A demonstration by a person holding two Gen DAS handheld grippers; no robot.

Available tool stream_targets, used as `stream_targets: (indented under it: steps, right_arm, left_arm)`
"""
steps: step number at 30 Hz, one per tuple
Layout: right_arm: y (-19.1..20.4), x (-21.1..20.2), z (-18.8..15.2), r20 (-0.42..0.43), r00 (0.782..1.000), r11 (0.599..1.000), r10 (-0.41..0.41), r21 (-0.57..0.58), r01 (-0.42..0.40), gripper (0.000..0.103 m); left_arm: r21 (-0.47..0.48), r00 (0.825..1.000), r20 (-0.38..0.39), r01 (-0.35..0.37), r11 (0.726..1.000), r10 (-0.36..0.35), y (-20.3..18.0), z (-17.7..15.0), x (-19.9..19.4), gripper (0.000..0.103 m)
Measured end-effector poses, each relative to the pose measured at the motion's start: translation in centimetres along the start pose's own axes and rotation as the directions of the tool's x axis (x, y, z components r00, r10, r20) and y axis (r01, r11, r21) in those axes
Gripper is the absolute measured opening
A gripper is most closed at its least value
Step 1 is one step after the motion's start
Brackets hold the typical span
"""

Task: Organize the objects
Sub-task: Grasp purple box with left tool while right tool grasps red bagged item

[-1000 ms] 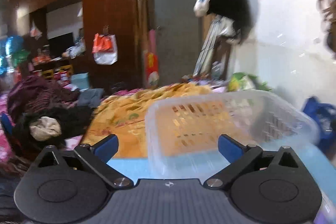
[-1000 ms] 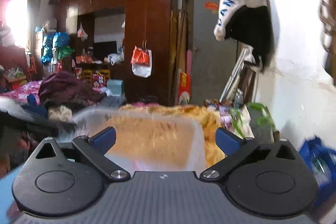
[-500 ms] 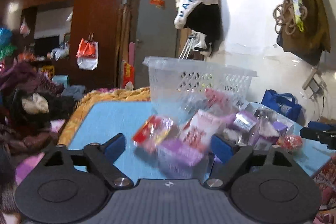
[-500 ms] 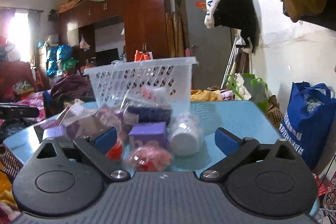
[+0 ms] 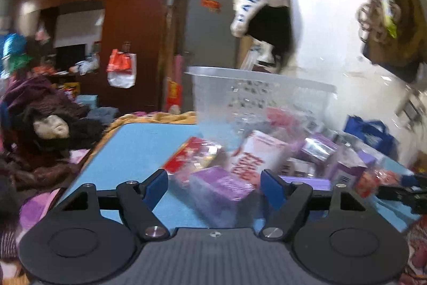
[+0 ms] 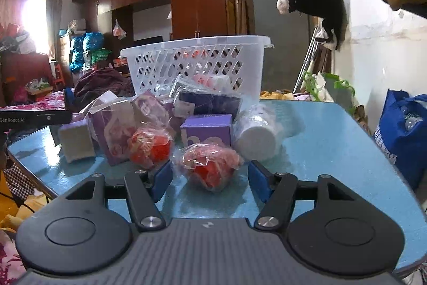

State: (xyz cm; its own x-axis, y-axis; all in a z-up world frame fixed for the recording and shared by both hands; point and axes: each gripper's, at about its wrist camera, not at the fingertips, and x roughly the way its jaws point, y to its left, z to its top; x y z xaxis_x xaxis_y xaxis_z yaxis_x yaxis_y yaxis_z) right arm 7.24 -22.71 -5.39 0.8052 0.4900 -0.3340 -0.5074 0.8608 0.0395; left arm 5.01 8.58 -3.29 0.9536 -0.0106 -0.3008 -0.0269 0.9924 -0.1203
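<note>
A white slotted basket (image 6: 197, 66) stands on the blue table (image 6: 320, 140) behind a heap of wrapped packets and boxes; it also shows in the left wrist view (image 5: 256, 95). My right gripper (image 6: 210, 179) is open, its fingers either side of a red item in clear wrap (image 6: 210, 167). Behind it are a purple box (image 6: 206, 128), a white roll (image 6: 256, 135) and another red wrapped item (image 6: 149, 144). My left gripper (image 5: 214, 187) is open around a purple wrapped box (image 5: 218, 186), with a white-and-red packet (image 5: 256, 154) behind. The left view is blurred.
A blue bag (image 6: 405, 132) stands on the floor to the right of the table. Clothes lie heaped on a bed (image 5: 40, 124) to the left. A dark wardrobe (image 6: 186, 4) and a grey door (image 6: 277, 7) stand behind.
Both cameras have dropped from looking over the basket to table level. Both grippers have closed in on the heap and their jaws stand narrower than before.
</note>
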Motion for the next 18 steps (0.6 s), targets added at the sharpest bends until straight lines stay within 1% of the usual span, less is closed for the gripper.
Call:
stream_targets:
  steps: [2,5,7,9,10,12,13,15,16,17,18]
  right_arm:
    - [0.1,-0.1,-0.3,0.003,1.000,1.000,-0.003,-0.002,0.003,0.066]
    - [0.5,0.2,-0.4,0.002,1.000,1.000,-0.011,-0.023,0.011,0.066]
    - [0.8,0.4,-0.6,0.003,1.000,0.999,-0.019,-0.034,0.019,0.066]
    - [1.0,0.4,-0.6,0.009,1.000,0.999,-0.027,-0.040,0.027,0.066]
    - [1.0,0.4,-0.6,0.012,1.000,0.999,-0.029,-0.038,0.029,0.066]
    - [0.9,0.2,-0.5,0.023,0.999,0.999,-0.036,-0.035,0.037,0.066]
    - [0.9,0.2,-0.5,0.030,0.999,0.998,-0.041,-0.037,0.042,0.066]
    - [1.0,0.1,-0.6,0.039,0.998,0.998,-0.046,-0.049,0.048,0.065]
    - [1.1,0.1,-0.6,0.041,0.998,0.997,-0.048,-0.055,0.051,0.064]
    - [1.2,0.1,-0.6,0.040,0.998,0.997,-0.051,-0.061,0.053,0.058]
    - [1.2,0.2,-0.5,0.038,0.998,0.996,-0.054,-0.065,0.056,0.057]
  left_arm:
    - [-0.005,1.000,0.000,-0.020,1.000,0.020,0.5,-0.2,-0.3,0.080]
    - [0.019,0.999,-0.010,-0.036,0.999,0.036,0.0,-0.2,0.0,0.080]
    - [0.027,0.999,-0.026,-0.030,0.999,0.030,-0.3,-0.6,0.5,0.080]
    - [0.008,1.000,-0.024,-0.011,1.000,0.011,-0.4,-1.2,0.7,0.080]
    - [0.018,1.000,-0.025,-0.011,1.000,0.011,-0.6,-1.4,0.9,0.080]
    - [0.042,0.999,-0.037,-0.034,0.999,0.036,-0.9,-1.6,1.3,0.080]
    - [0.035,0.999,-0.038,-0.035,0.999,0.037,-0.8,-1.8,1.3,0.080]
    - [0.015,0.999,-0.033,-0.030,0.999,0.030,-0.5,-1.9,1.4,0.070]
    - [0.019,0.999,-0.027,-0.031,0.999,0.031,-0.6,-1.9,1.3,0.054]
    - [0.027,0.999,-0.020,-0.036,0.999,0.037,-0.7,-1.9,1.3,0.047]
    - [0.023,0.999,-0.005,-0.042,0.999,0.042,-0.8,-2.0,1.1,0.046]
